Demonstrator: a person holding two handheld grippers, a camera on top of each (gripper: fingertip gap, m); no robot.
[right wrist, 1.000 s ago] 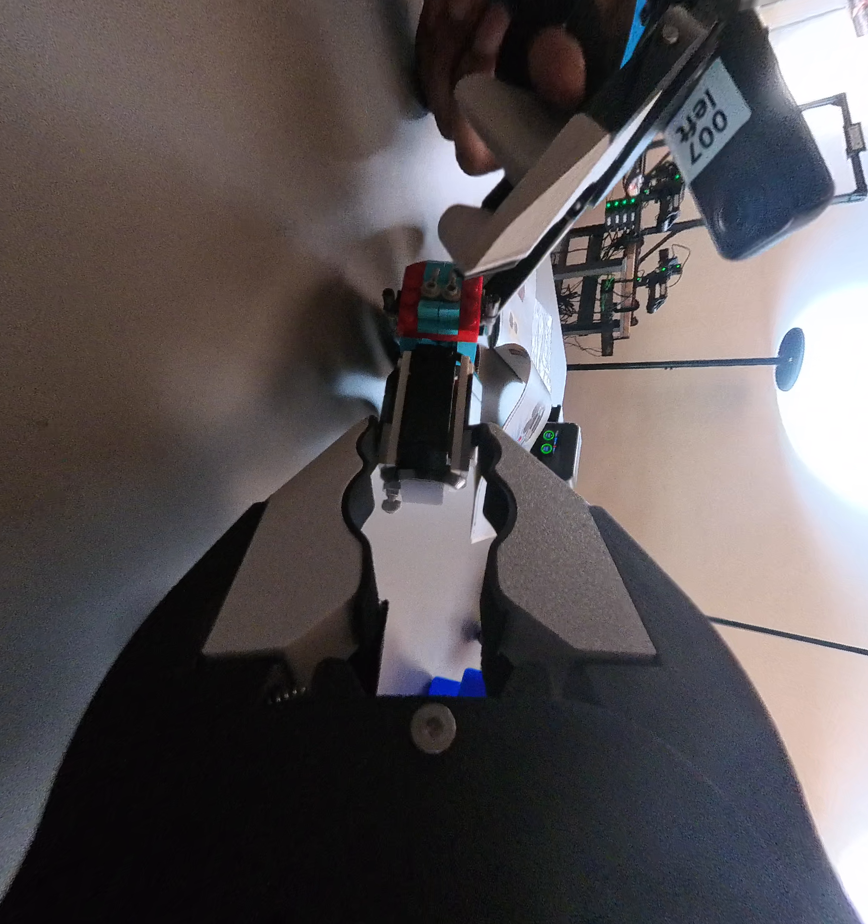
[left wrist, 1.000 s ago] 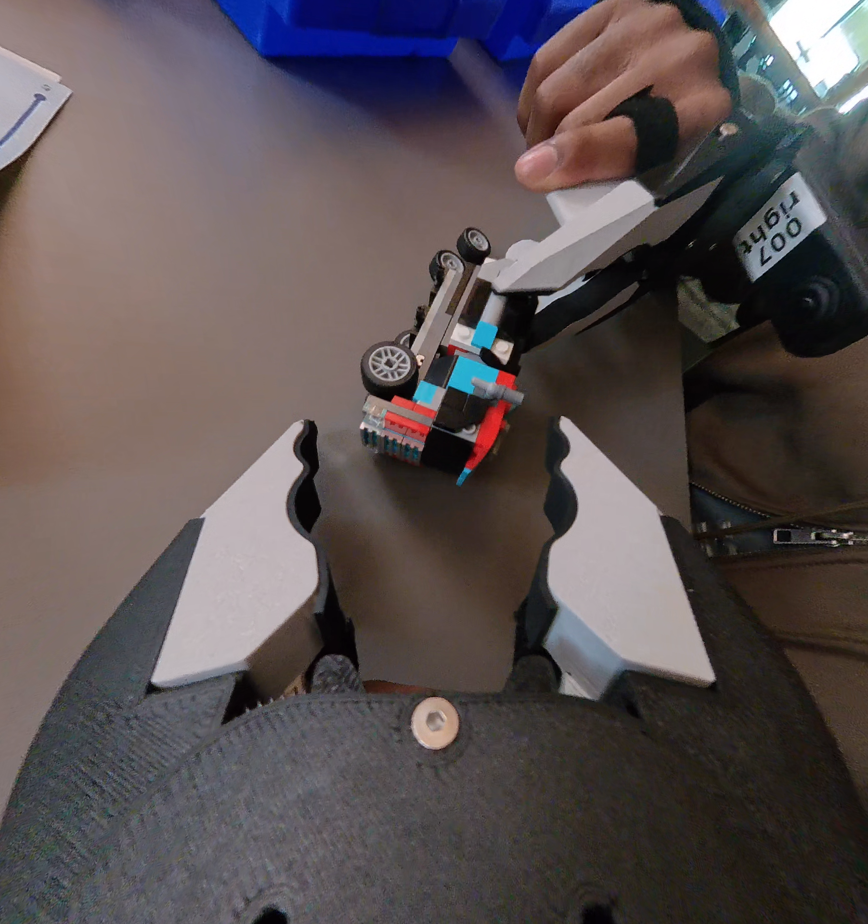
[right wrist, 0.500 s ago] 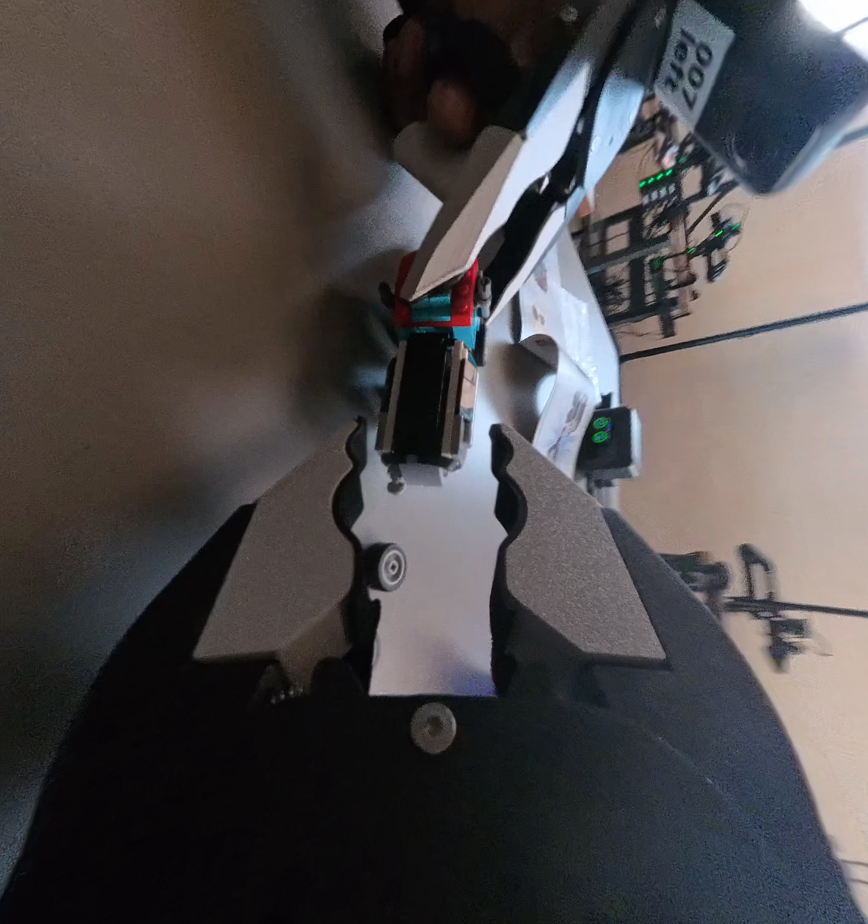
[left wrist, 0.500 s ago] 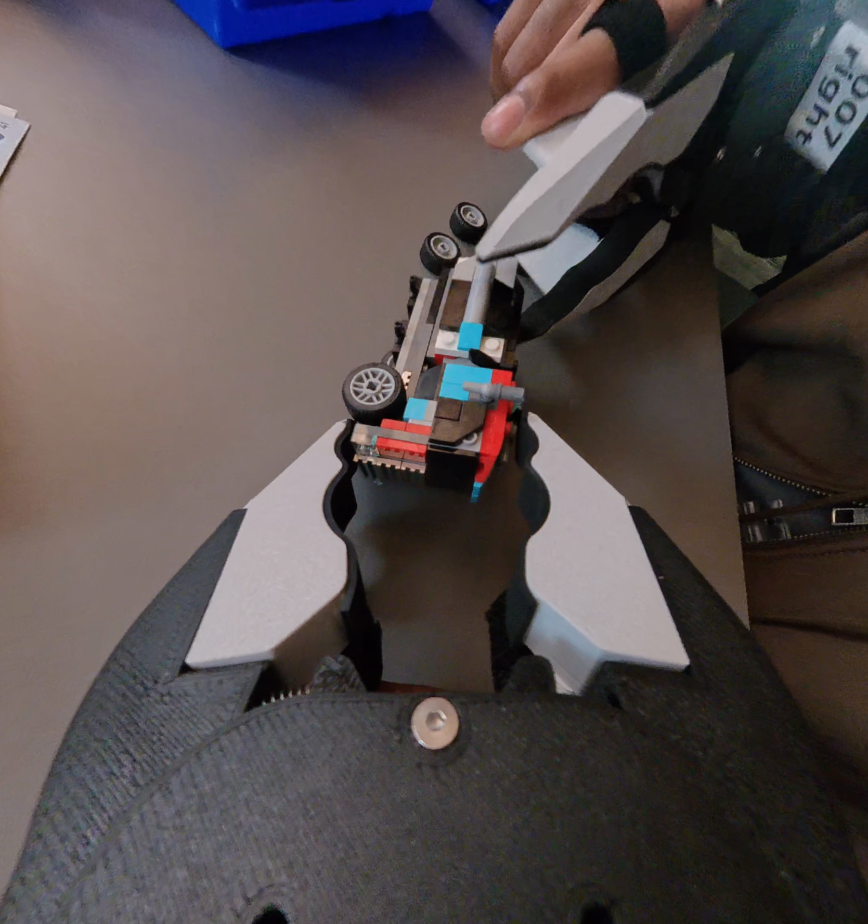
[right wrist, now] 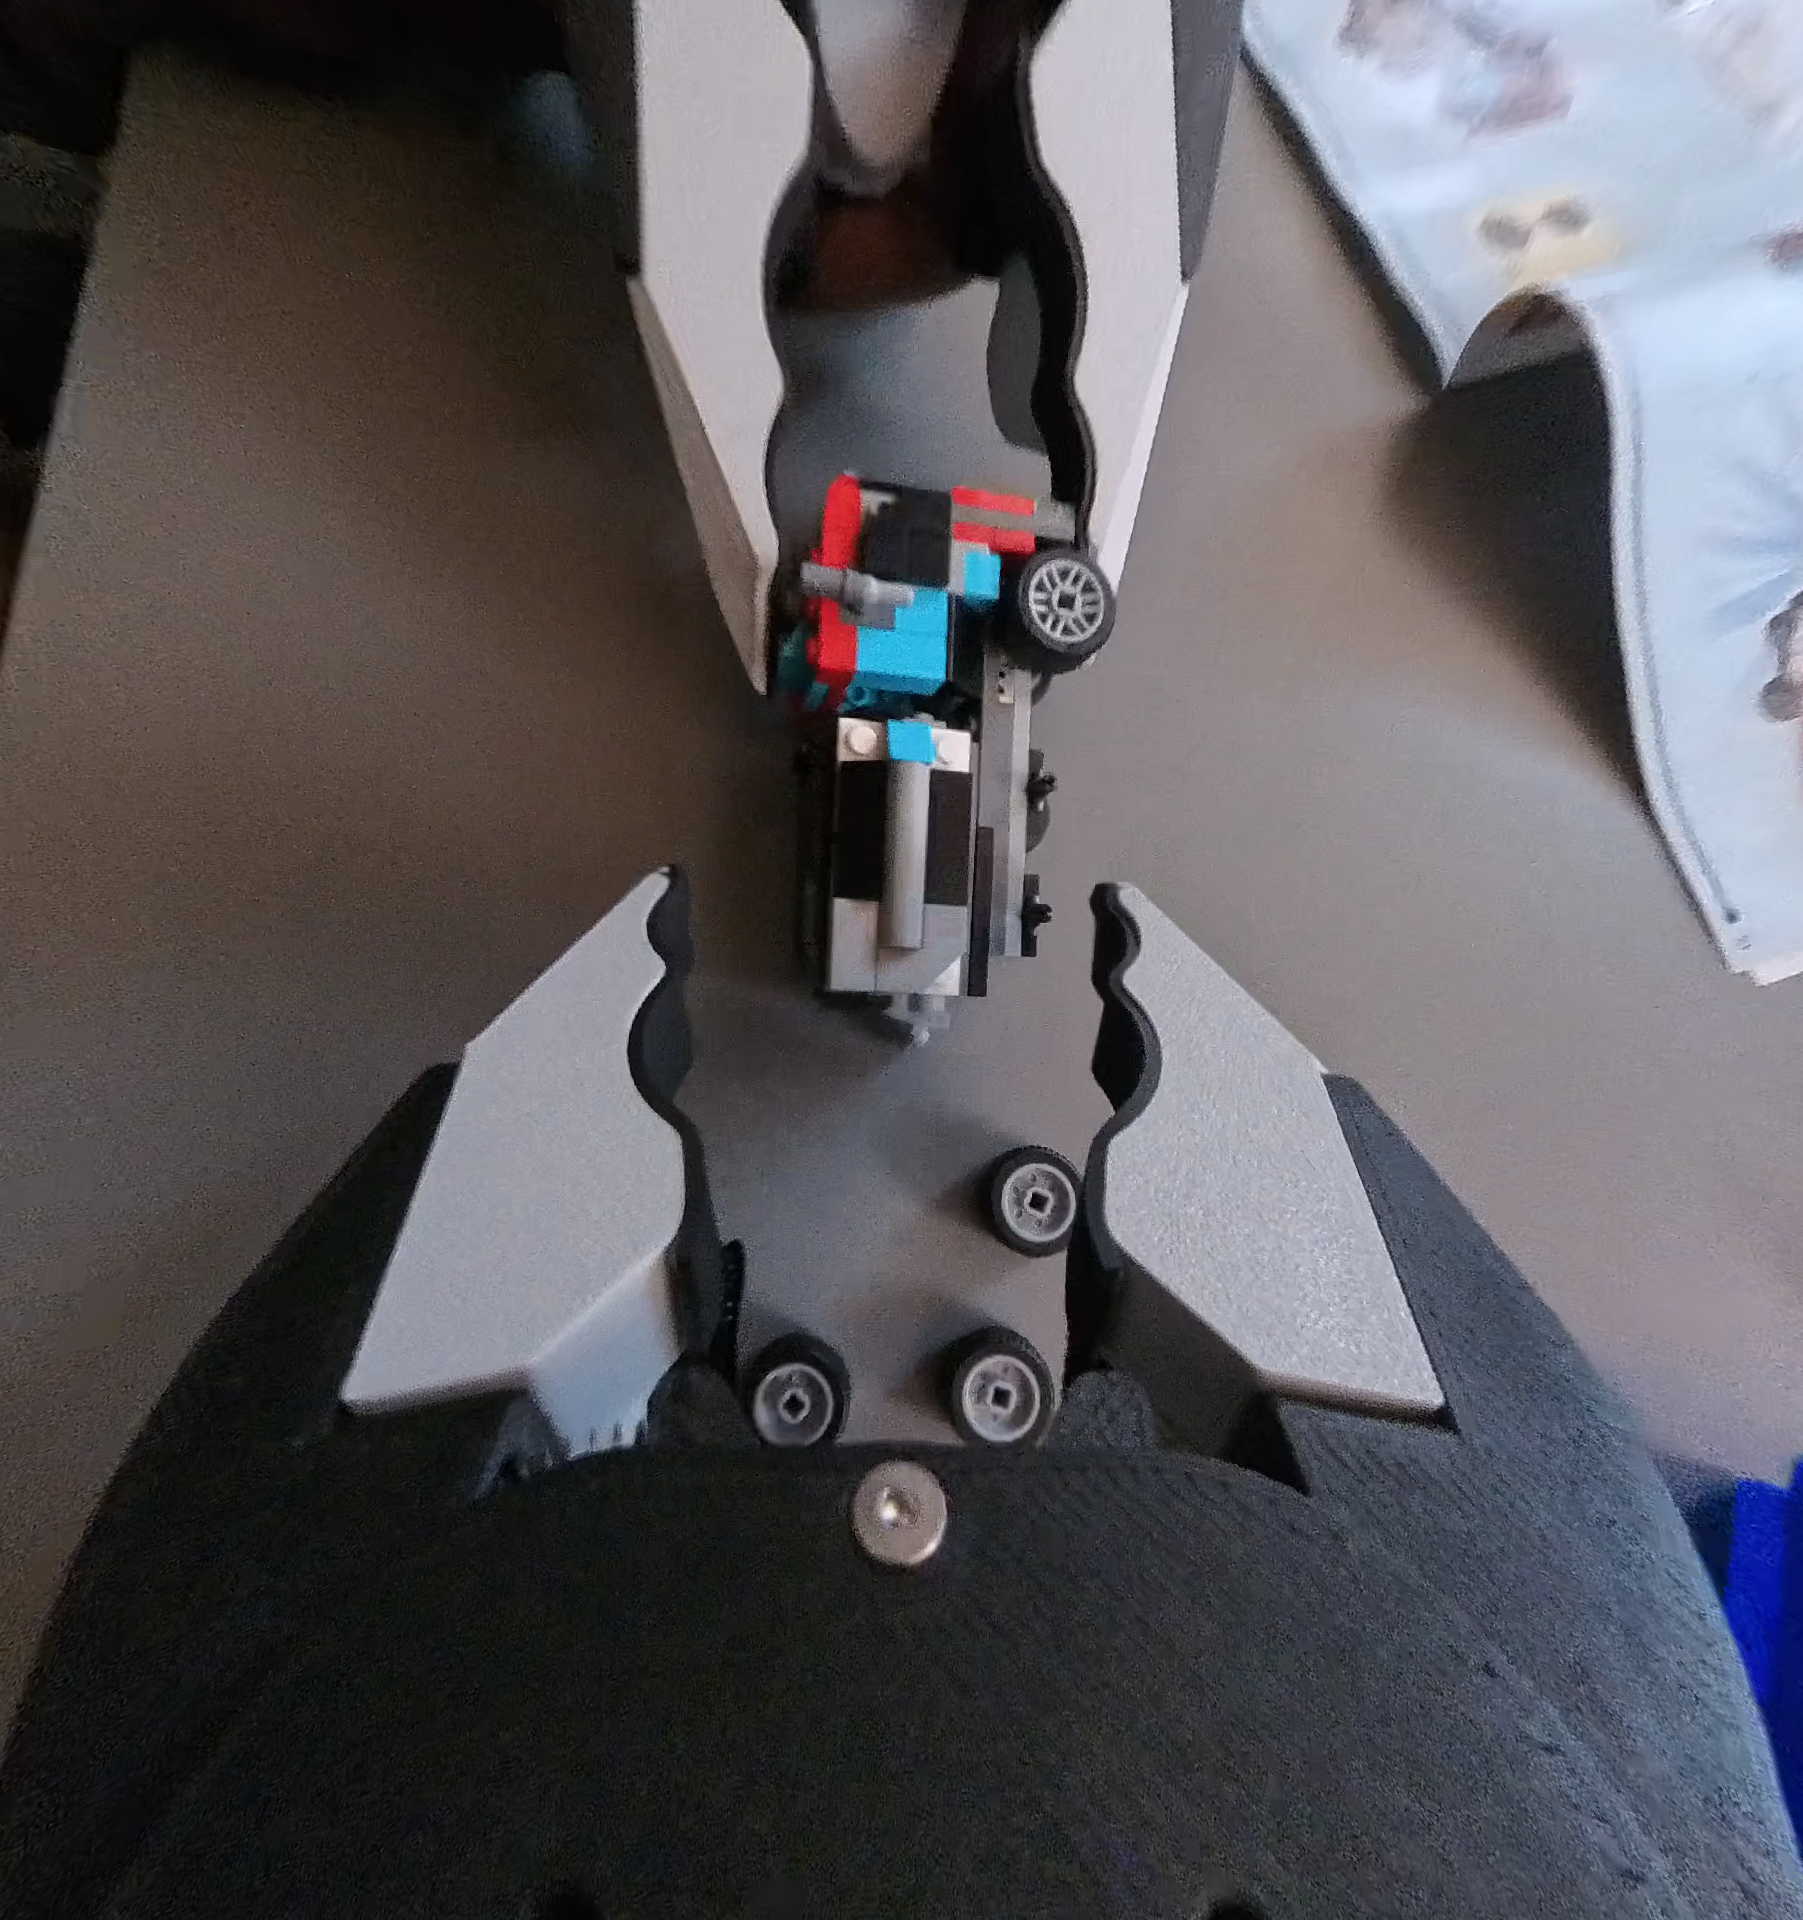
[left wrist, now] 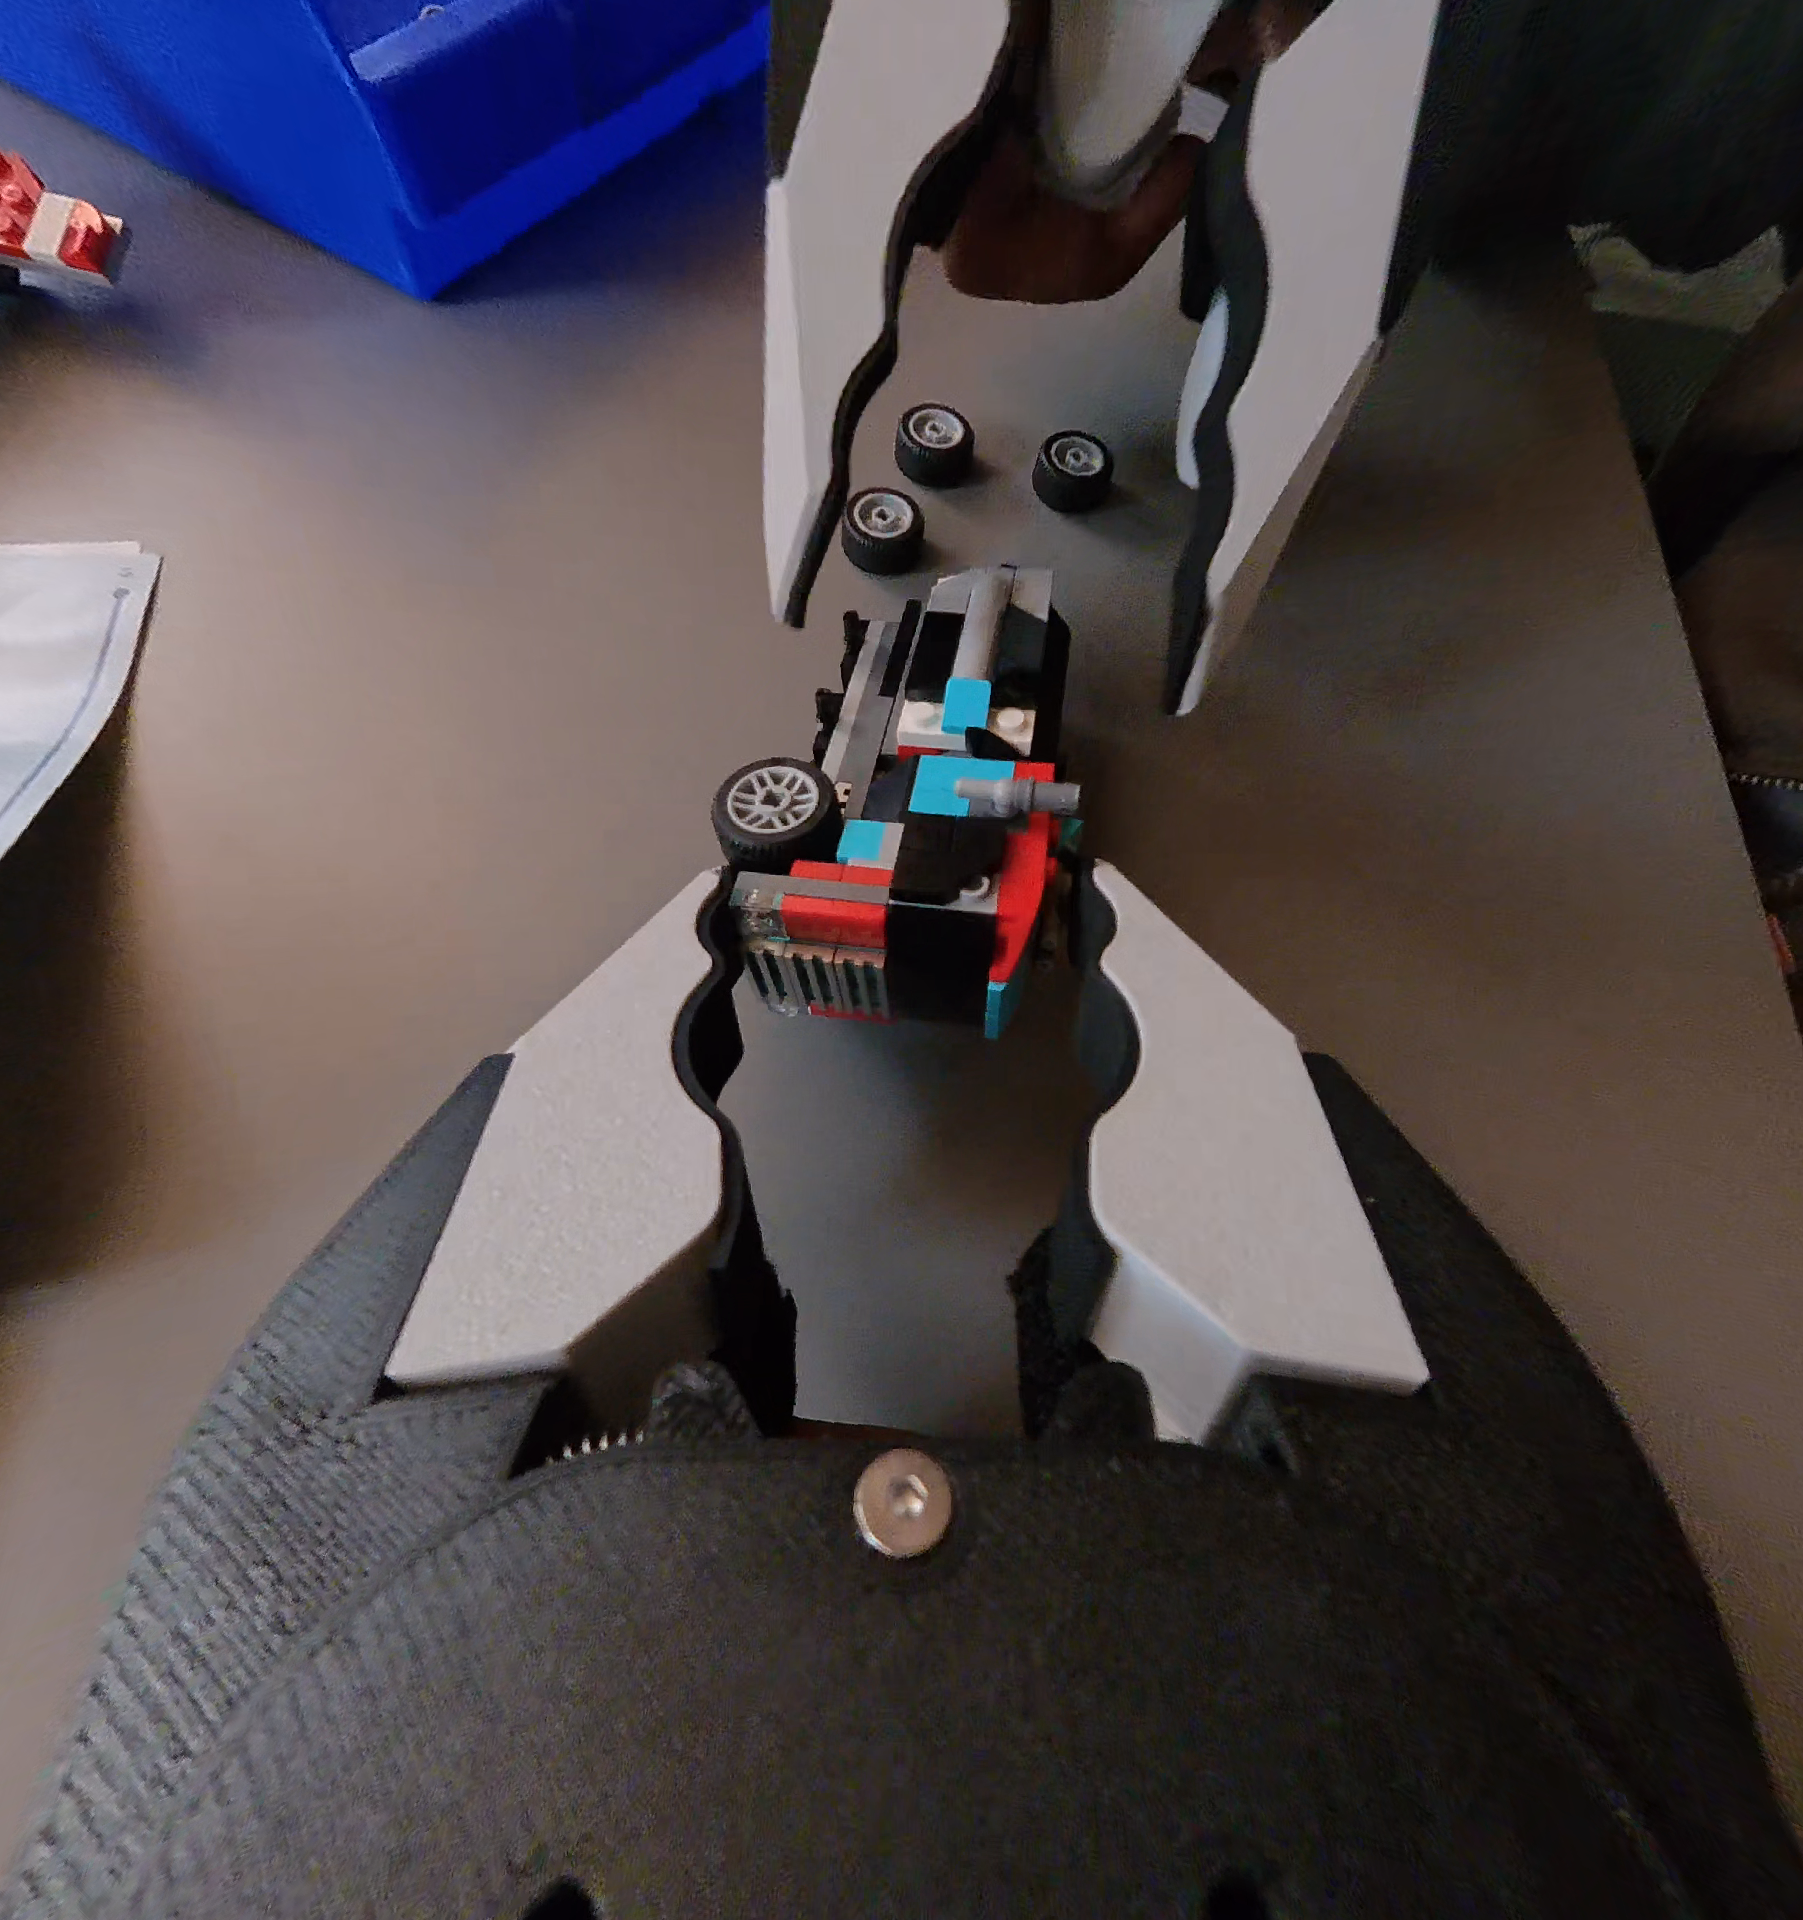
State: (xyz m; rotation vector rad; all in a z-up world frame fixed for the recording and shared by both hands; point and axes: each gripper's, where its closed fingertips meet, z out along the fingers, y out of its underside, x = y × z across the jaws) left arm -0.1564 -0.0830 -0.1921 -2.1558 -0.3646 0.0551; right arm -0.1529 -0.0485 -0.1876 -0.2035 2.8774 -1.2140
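A toy truck (left wrist: 928, 810) of red, blue, black and grey bricks lies on its side on the dark table (left wrist: 409, 727), one large spoked wheel facing up. My left gripper (left wrist: 902, 894) is shut on the truck's front end, one pad on each side. My right gripper (right wrist: 886, 914) is open. The truck's grey rear (right wrist: 907, 790) lies between its fingertips with a gap on both sides. Three small loose wheels (right wrist: 1032, 1200) lie on the table under the right gripper. They also show in the left wrist view (left wrist: 935, 445), between the right gripper's fingers (left wrist: 803, 312).
A blue bin (left wrist: 409, 135) stands at the far left, with a red and grey brick piece (left wrist: 14, 218) beside it. A paper sheet (left wrist: 14, 707) lies at the left. An open booklet (right wrist: 1655, 416) lies beside the truck. The table edge and a person's jacket (left wrist: 1790, 790) are at the right. There is about 5 cm between the tips of the two grippers.
My left gripper moved in and shut on the truck's front. My right gripper let go of the rear, opened wide and drew back. The small wheels came off and now lie loose.
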